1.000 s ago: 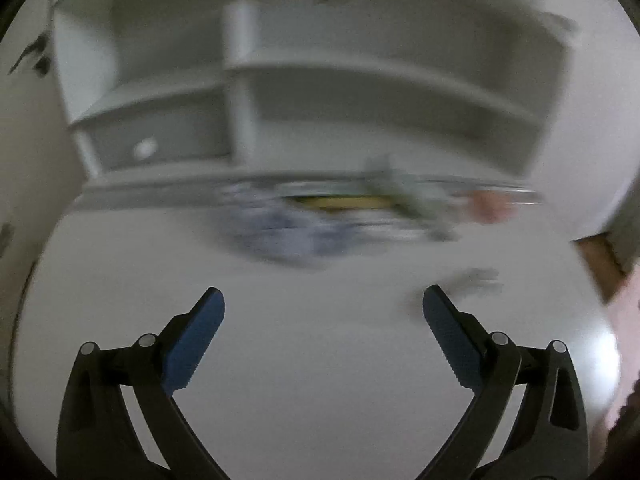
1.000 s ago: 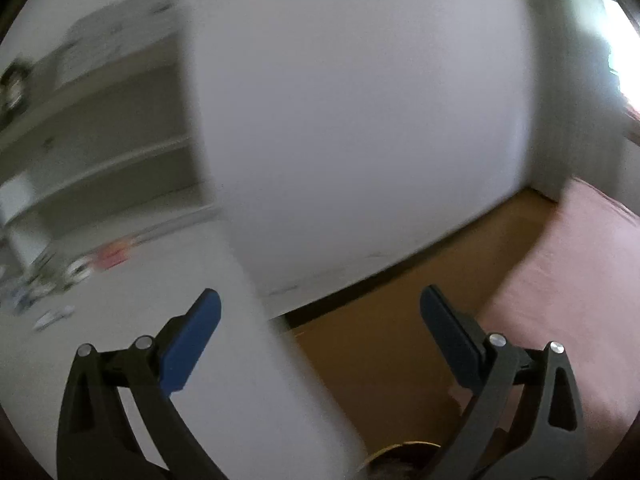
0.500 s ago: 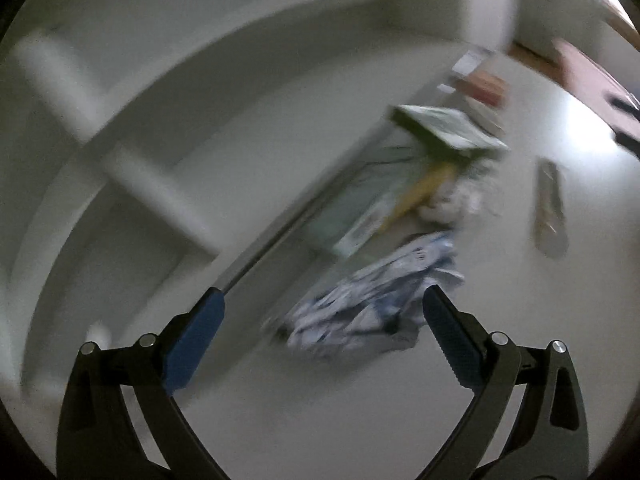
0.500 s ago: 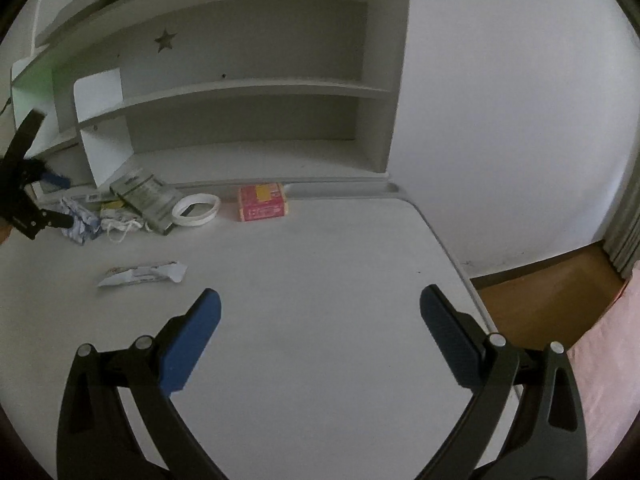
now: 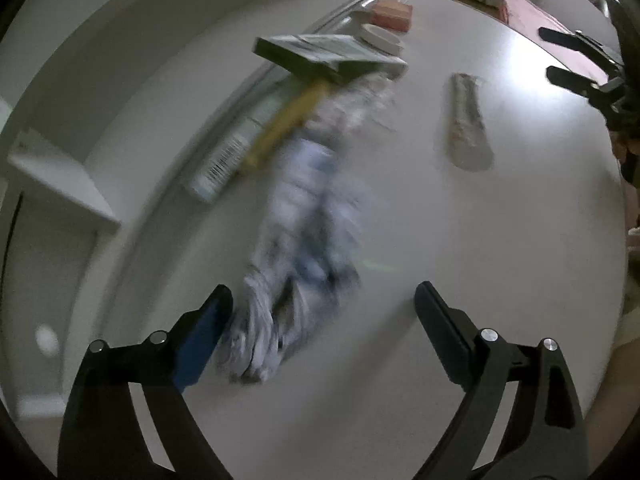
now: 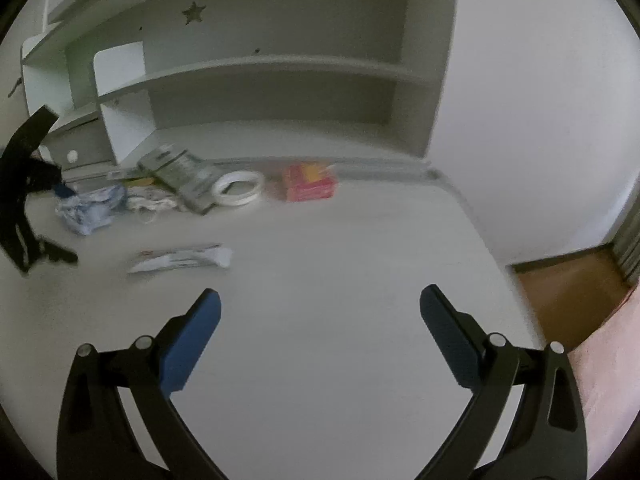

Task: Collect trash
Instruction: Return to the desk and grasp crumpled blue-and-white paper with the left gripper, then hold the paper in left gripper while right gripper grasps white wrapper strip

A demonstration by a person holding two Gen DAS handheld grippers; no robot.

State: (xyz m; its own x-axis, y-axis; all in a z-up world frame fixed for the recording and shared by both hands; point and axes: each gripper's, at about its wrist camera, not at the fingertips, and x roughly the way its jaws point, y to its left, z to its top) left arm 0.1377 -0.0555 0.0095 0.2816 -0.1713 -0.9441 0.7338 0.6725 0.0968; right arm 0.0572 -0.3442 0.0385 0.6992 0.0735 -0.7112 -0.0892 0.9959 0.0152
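A crumpled blue-and-white wrapper (image 5: 296,280) lies on the white desk, its near end just inside my open left gripper (image 5: 324,316), close to the left finger. It also shows in the right wrist view (image 6: 90,208), beside the left gripper (image 6: 28,200). A long silver wrapper (image 5: 466,124) lies to the right; it also shows in the right wrist view (image 6: 180,260). My right gripper (image 6: 320,320) is open and empty above bare desk; it shows at the far right of the left wrist view (image 5: 580,60).
At the desk's back lie a grey-green box (image 6: 180,176), a white tape roll (image 6: 238,188), a red-pink box (image 6: 308,182), a white crumpled scrap (image 6: 150,202) and a yellow strip (image 5: 288,120). White shelves (image 6: 260,68) rise behind. The desk's right edge (image 6: 480,240) drops to a brown floor.
My left gripper has moved closer to the blue-and-white wrapper, which now reaches between its fingers. My right gripper has moved slightly toward the desk's back.
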